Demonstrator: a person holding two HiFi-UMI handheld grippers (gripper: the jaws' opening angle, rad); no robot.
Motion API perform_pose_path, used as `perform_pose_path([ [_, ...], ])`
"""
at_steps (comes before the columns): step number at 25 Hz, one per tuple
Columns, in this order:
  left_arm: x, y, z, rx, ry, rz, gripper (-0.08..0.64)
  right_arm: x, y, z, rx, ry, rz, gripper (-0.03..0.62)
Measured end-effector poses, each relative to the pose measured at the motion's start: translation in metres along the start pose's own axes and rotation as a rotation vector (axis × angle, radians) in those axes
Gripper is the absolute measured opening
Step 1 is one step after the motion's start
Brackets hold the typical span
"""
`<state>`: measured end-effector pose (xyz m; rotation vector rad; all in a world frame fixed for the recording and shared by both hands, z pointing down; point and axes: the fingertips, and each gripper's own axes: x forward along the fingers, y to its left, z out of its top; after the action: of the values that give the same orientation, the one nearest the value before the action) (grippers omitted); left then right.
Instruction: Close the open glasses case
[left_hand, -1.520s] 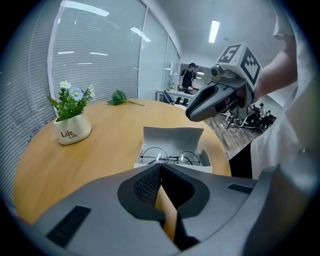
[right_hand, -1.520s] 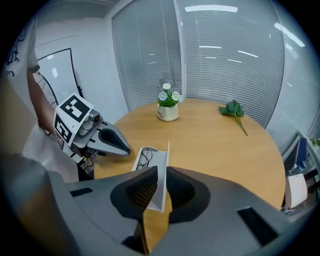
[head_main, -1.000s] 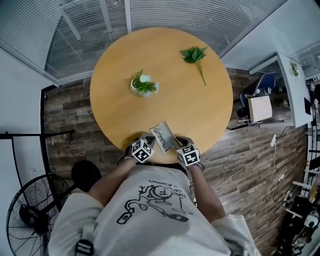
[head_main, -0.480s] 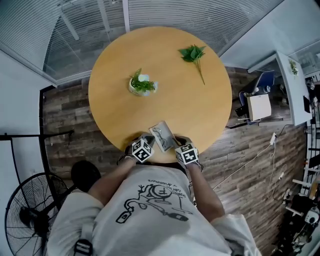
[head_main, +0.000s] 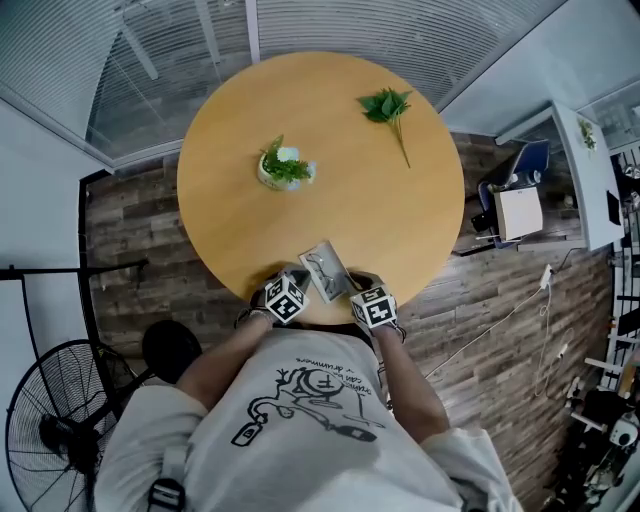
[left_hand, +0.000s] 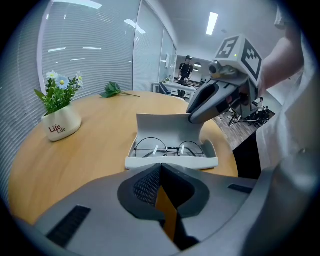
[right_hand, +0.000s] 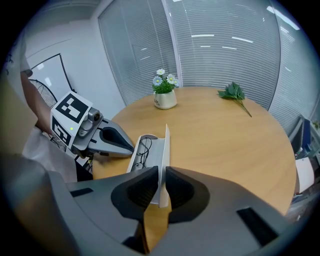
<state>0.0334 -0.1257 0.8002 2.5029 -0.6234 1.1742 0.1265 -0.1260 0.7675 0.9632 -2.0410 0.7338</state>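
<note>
A grey glasses case (head_main: 325, 272) lies open at the near edge of the round wooden table (head_main: 330, 200). Round wire glasses (left_hand: 169, 149) rest in its tray, and the lid (left_hand: 167, 125) stands up behind them. My right gripper (right_hand: 160, 182) is shut on the edge of that upright lid (right_hand: 164, 150); in the left gripper view its fingers (left_hand: 212, 100) reach the lid's top right corner. My left gripper (left_hand: 160, 172) is shut with nothing in it, just short of the tray's near edge. In the head view both grippers flank the case, left (head_main: 297, 283) and right (head_main: 356, 285).
A small white pot of flowers (head_main: 285, 168) stands left of the table's middle. A green leafy sprig (head_main: 390, 108) lies at the far right. A fan (head_main: 50, 420) stands on the floor to the left, glass walls with blinds behind the table.
</note>
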Motion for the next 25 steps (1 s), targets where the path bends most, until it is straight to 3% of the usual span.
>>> perform_pose_path([
  [10,0.002,0.000,-0.003,0.020,0.016,0.004,0.020,0.002,0.005,-0.002,0.009,-0.011,0.003,0.052],
  [25,0.001,0.001,-0.002,-0.027,0.017,0.000,0.020,0.001,0.012,-0.001,0.031,-0.026,0.004,0.060],
])
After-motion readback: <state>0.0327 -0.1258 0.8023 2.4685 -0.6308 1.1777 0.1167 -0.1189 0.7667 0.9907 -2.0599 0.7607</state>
